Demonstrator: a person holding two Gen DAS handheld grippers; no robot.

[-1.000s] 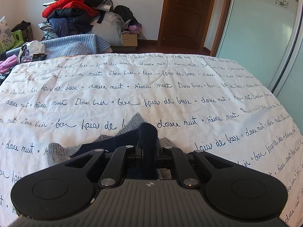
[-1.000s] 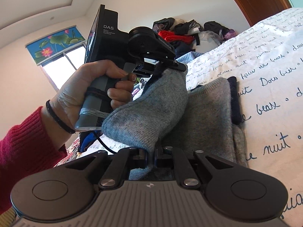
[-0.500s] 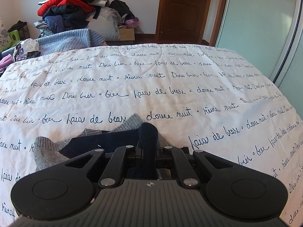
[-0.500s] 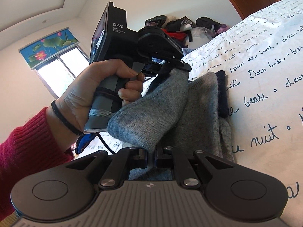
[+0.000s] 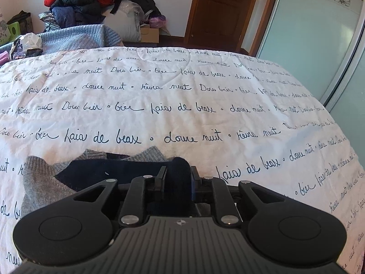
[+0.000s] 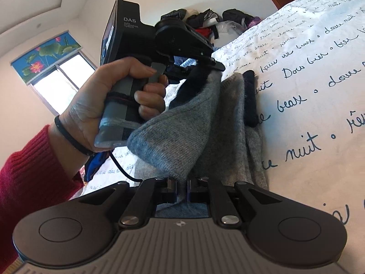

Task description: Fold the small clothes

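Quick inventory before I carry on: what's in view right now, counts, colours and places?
sweater: one, grey with navy trim, on the bed, one flap lifted
bedspread: one, white with dark script, covering the bed
clothes pile: one, red, navy and black, by the far wall
quilt: one, light blue, beyond the bed
box: one, brown, on the floor by the pile
door: one, brown wood, far wall
wardrobe door: one, pale green, right of the bed
window: one, lotus-print blind above
left gripper: black, jaws opening, navy trim between them
right gripper: black, shut on grey flap
hand: one, red sleeve, holding the left gripper
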